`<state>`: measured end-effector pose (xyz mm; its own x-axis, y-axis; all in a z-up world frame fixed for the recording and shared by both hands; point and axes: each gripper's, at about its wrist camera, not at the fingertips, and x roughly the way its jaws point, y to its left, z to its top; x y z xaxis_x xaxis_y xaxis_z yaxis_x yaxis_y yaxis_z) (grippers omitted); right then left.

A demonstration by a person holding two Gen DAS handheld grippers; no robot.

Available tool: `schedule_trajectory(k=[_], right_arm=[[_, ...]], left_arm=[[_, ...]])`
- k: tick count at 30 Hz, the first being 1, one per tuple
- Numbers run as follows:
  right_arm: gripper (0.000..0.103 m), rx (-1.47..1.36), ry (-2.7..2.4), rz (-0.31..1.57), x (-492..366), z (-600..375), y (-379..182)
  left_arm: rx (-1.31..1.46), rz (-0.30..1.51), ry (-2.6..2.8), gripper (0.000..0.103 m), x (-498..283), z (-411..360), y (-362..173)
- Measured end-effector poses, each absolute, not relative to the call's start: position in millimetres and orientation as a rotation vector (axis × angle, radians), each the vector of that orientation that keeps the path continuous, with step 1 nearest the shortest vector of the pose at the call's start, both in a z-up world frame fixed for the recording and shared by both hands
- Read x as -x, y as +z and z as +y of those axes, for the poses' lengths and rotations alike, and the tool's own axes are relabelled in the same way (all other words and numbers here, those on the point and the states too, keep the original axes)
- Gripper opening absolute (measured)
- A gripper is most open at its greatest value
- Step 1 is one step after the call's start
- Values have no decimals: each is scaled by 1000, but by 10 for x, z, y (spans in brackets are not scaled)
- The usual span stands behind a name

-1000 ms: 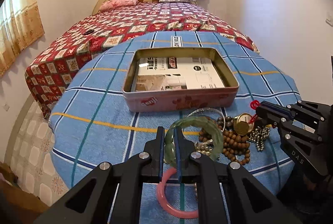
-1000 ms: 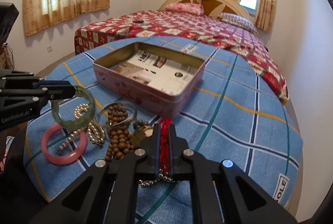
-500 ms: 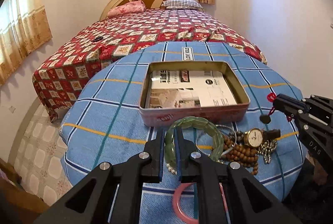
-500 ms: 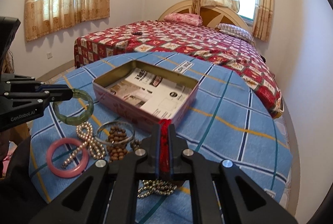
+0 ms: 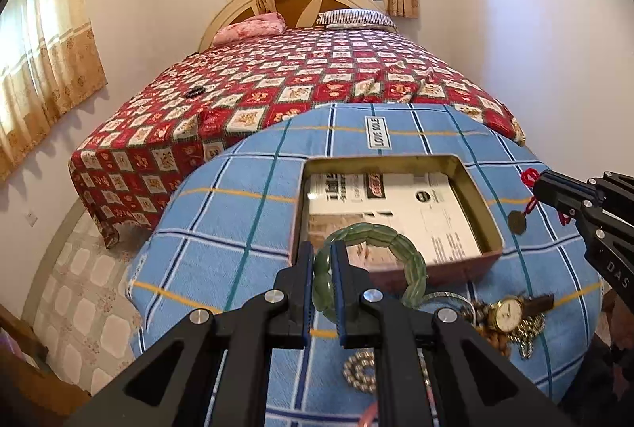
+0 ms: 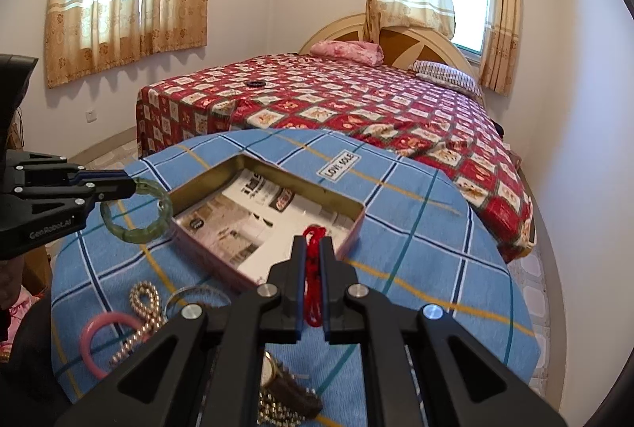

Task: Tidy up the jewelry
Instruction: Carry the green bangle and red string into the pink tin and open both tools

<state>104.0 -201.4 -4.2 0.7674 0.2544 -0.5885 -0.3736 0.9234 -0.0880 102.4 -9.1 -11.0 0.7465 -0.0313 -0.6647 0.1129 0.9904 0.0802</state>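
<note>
1. Bangle of green stone (image 5: 370, 262), clamped in the left hand-held gripper (image 5: 323, 282), lies roughly flat, its ring reaching out over the near edge of the tin (image 5: 481, 203).
2. Red cord (image 6: 313, 268) runs lengthwise between the right hand-held gripper's (image 6: 313, 270) closed fingers, beside the tin.
3. Tin on the table (image 5: 237, 213) holds only printed paper (image 5: 396, 205).

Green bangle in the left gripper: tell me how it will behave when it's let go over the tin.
The green bangle, pinched at one side by the left gripper, holds its ring shape, so it looks rigid. It seems glassy stone, likely heavy and chippable. Dropped on edge into the tin, it might roll or clatter.
</note>
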Motion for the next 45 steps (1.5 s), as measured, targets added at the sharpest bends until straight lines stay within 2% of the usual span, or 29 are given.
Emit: schedule_trajectory(k=[22,33,34,36,39,45], right_arm=[[8,225,368,651,-1675,-1765,-171],[9,253,314,742,-1885,-1722,-480],[11,251,308,752,-1899,-1731,-508],[26,254,286,755,-1905,-1750,-555],[38,265,268,755,-1886,-1757,-608],[41,316,253,747,-1828,-1744,-671]], left_arm=[[-170,779,-16,9,-1825,-142,-378],[-193,842,-1,10,-1986,-195,-676],[-200,852,0,12,-1989,-214,-711],[-206,861,12,12,-1997,-222,-750],[-200,861,15,12,-1973,-235,-787],[-172,867,19,16,-1874,-238,-879]])
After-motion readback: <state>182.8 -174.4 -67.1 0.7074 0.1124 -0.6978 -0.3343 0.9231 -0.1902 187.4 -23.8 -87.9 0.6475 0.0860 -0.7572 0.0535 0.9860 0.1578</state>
